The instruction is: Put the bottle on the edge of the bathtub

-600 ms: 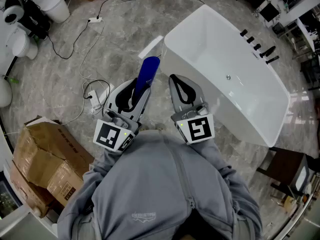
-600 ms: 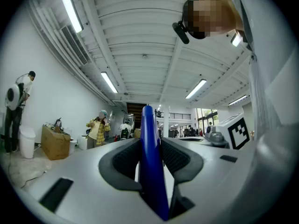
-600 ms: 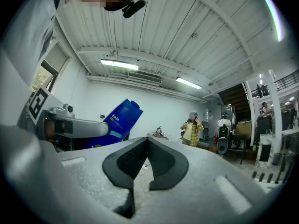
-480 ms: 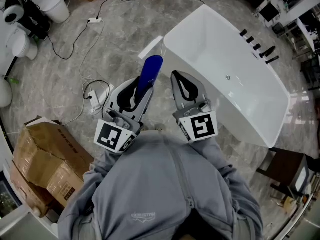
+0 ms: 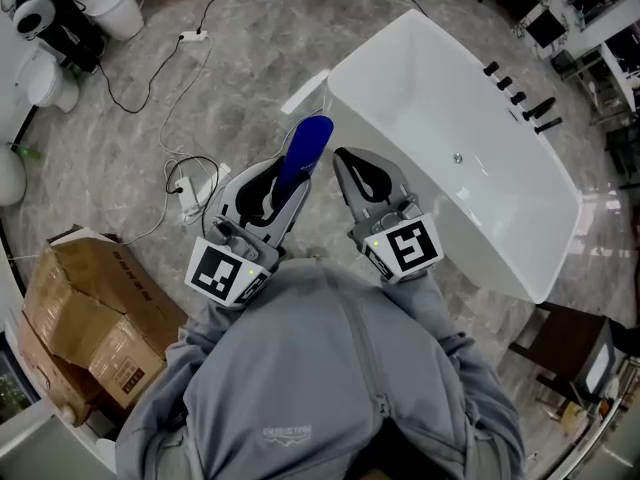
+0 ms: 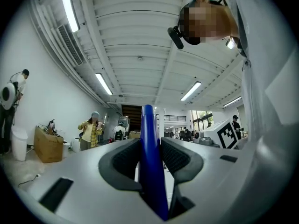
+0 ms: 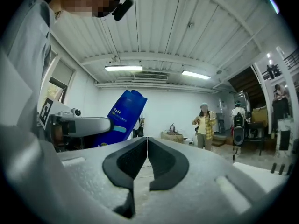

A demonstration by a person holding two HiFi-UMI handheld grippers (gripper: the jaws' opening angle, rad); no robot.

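Over the floor (image 5: 240,58) just short of the bathtub (image 5: 380,43) rim, pinches the blue bottle (image 5: 303,153) in the jaws of the left gripper (image 5: 280,173), has leaned it slightly nearer that rim, keeps the right gripper (image 5: 345,158) jaws pressed together and empty, so likely still carrying, not yet placing

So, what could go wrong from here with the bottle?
The left gripper holds the bottle by one end; the long free part may swing or slip. The bathtub edge looks narrow and glossy, so the bottle may tip off it. Cables on the floor could catch a foot.
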